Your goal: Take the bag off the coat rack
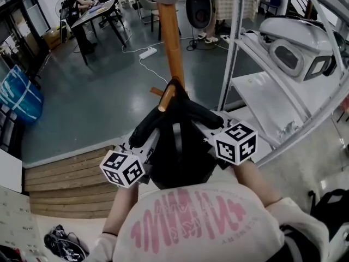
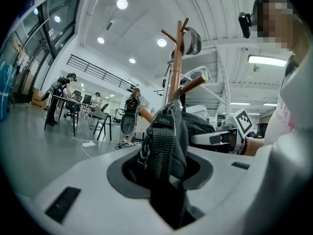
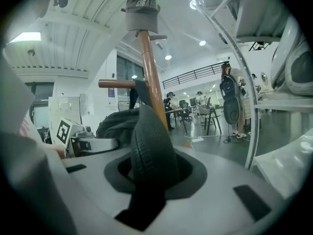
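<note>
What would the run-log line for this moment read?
left gripper: shut on webbing strap | right gripper: shut on shoulder strap | backpack: hanging on coat rack peg

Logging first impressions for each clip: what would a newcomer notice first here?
A black bag hangs from the wooden coat rack at centre, with the left gripper and right gripper each clamped on one of its straps. A grey cap tops the rack.
</note>
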